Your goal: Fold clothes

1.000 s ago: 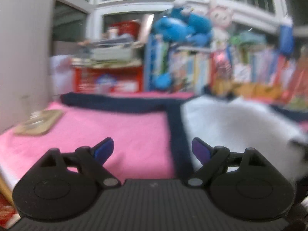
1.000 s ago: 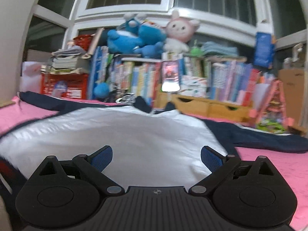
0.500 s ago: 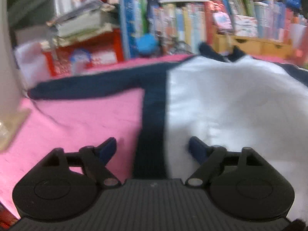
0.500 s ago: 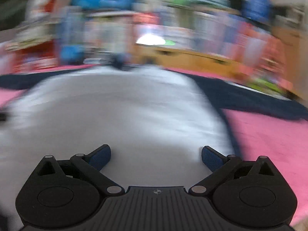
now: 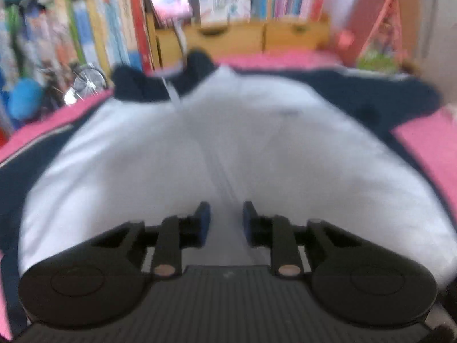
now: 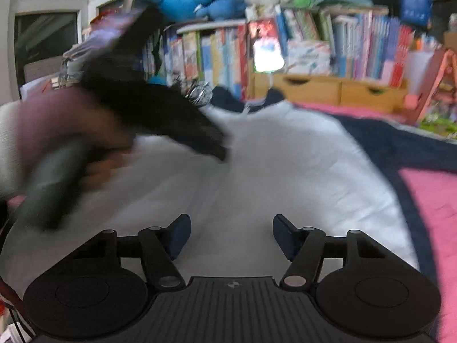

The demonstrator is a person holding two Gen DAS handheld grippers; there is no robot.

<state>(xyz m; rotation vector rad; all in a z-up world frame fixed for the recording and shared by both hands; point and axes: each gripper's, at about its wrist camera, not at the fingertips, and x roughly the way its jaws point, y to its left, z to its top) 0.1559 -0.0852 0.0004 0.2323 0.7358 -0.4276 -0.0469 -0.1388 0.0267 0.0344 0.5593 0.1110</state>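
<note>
- A white jacket with navy sleeves and collar [image 5: 285, 154] lies spread flat on a pink blanket [image 5: 428, 143], collar toward a shelf of coloured books [image 5: 94, 28] at the far edge.
- The left gripper [image 5: 225, 223] hangs over the jacket's white front, right above the zip line that runs up the middle; its blue-padded jaws stand narrow and are closing, the zip seam passing through the gap below them, and no fabric is visibly pinched.
- The right gripper [image 6: 231, 233] hovers over the white panel nearer the hem; its jaws are about half apart and closing, with only flat cloth beneath them.
- In the right wrist view, the person's left hand [image 6: 57, 131] and its gripper appear as a dark blur above the jacket's left side.
</note>
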